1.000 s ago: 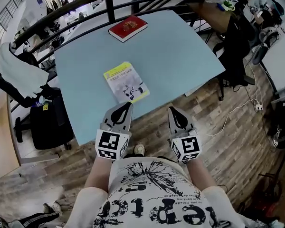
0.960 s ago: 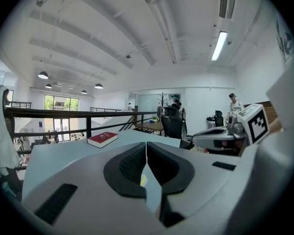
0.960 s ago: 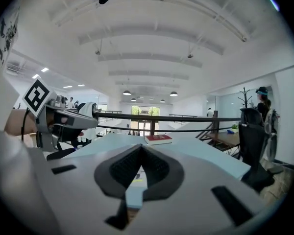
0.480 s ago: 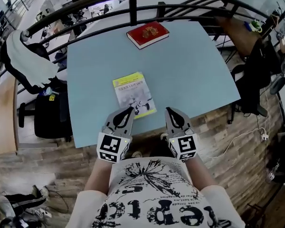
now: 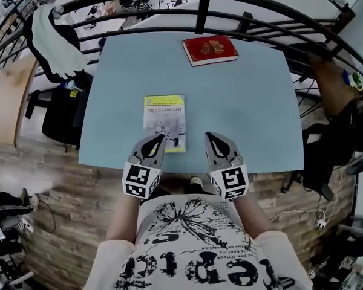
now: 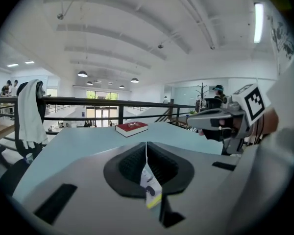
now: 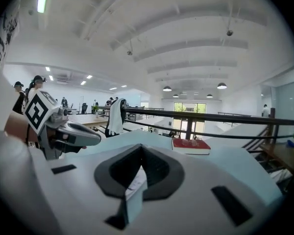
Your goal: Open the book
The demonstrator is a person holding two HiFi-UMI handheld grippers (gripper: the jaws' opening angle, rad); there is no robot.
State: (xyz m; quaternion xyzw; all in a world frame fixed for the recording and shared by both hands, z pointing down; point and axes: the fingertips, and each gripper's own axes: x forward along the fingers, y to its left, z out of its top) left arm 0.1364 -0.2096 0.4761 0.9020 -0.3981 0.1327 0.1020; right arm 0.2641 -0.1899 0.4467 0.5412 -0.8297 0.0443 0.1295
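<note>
A thin book (image 5: 164,121) with a yellow and white cover lies closed on the light blue table (image 5: 242,107), near its front edge. My left gripper (image 5: 160,137) is shut and empty, with its tip over the book's near right corner. My right gripper (image 5: 209,136) is shut and empty too, a short way right of the book above the table edge. In the left gripper view the left gripper (image 6: 146,144) has its jaws together, and a slice of the book (image 6: 150,184) shows below them. The right gripper view shows the right gripper (image 7: 140,147) closed the same way.
A thick red book (image 5: 210,49) lies at the far side of the table, next to the black railing (image 5: 199,8). A chair draped with a white cloth (image 5: 54,44) stands at the left. A brown desk (image 5: 333,86) stands to the right. Wooden floor lies below.
Both grippers have come forward and inward from the floor side to the table's front edge; the left tip now sits over the book's near corner. Both stay shut.
</note>
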